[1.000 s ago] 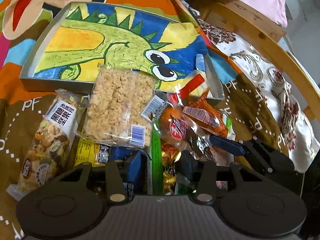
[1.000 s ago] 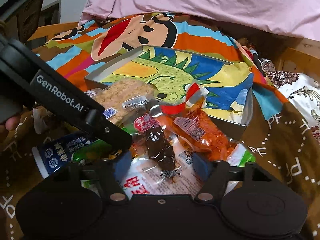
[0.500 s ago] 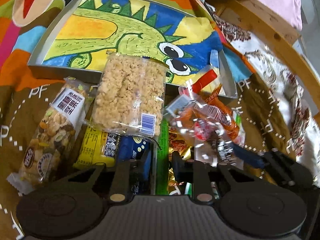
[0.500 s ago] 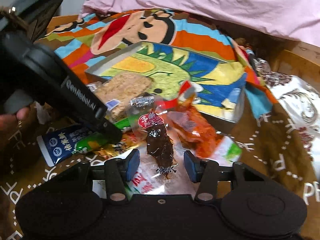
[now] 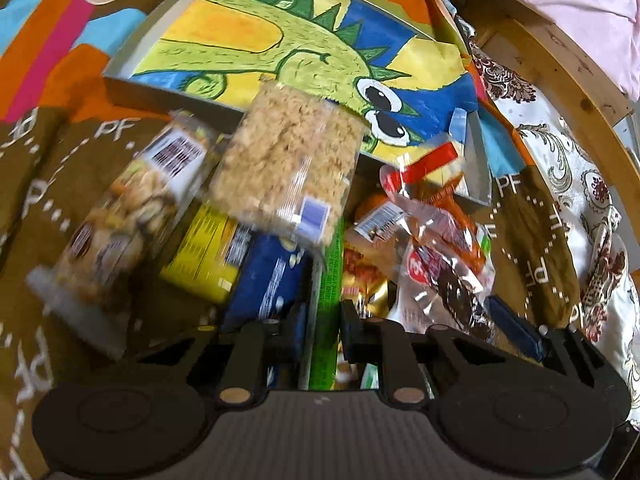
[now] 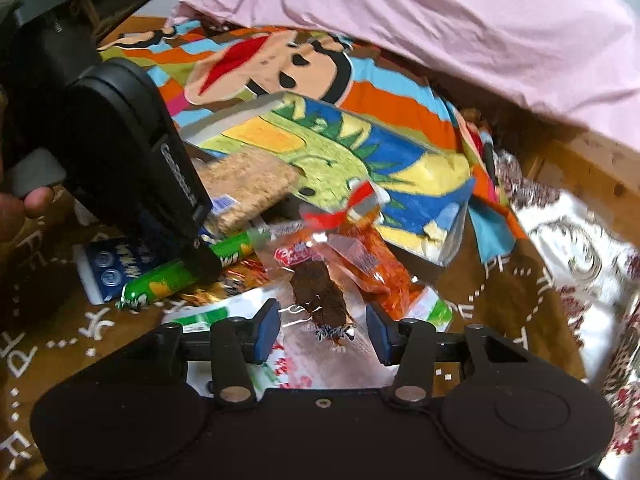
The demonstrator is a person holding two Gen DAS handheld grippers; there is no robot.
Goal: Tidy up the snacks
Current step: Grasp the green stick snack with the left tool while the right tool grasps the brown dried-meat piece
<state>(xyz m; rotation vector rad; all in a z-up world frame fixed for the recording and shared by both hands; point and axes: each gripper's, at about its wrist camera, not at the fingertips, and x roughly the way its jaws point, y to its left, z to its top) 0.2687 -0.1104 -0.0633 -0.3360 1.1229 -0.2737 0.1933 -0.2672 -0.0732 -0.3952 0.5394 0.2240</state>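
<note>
Tongs point(image 5: 324, 328) on left have closed — now gripping green stick point(image 5: 329, 280).

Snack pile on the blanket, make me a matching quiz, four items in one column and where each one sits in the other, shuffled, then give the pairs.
Items:
1. green stick pack
2. dark brown snack in clear wrap
3. puffed rice cake pack
4. mixed nut pack

Places:
A. leaning over the near edge of the dinosaur box
B. between the fingers of the left hand-held gripper
C. leftmost of the pile, on the brown blanket
D. just ahead of the open right hand-held gripper

Pairs: 1-B, 2-D, 3-A, 4-C
</note>
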